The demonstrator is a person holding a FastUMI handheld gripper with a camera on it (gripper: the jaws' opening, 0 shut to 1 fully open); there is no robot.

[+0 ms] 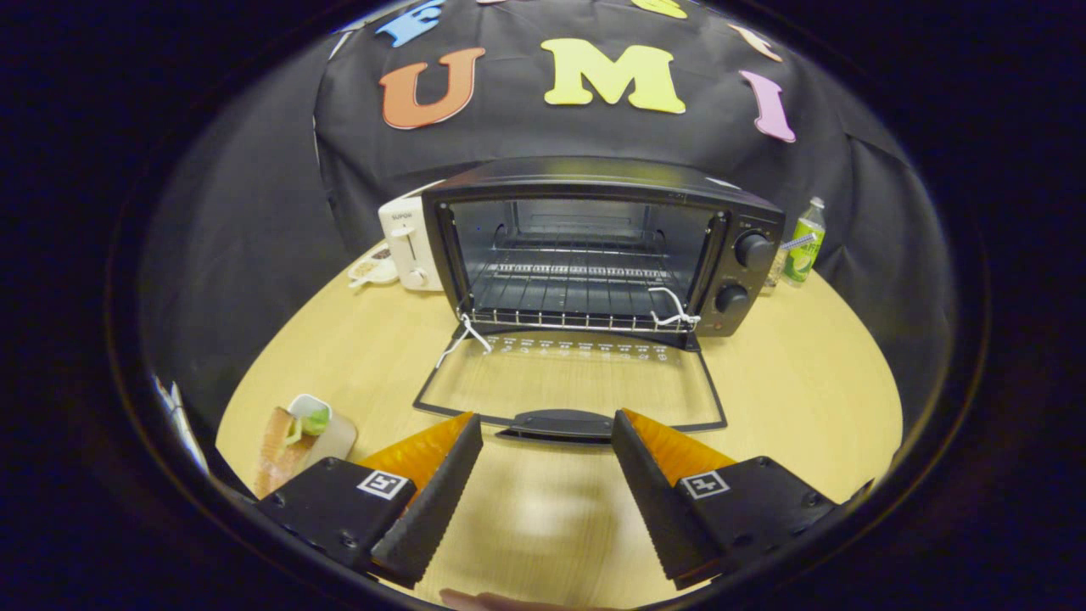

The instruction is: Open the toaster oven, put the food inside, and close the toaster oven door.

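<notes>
Gripper [547,433]: fingers spread wide, nothing between them.
Toaster oven [594,246]: at 12 o'clock, door [568,382] dropped flat, its handle [556,422] just ahead of your fingertips.
Food [293,437]: at 9 o'clock, on a small dish by the left finger.
Your move: likely swing left, keep the fingers wide, straddle the food squarely before squeezing.

**Room to move and things in the way**

Your hand-held gripper [547,424] has its fingers spread wide, with bare bench [789,382] between them. Just ahead lies the toaster oven door [570,386], flat on the bench, its handle [556,422] near your fingertips. Beyond it the toaster oven [594,246] gapes open, with room above its wire rack [577,297]. The food [284,441] sits well off to your left. A white toaster [409,246] and a bottle [804,242] flank the oven.
</notes>
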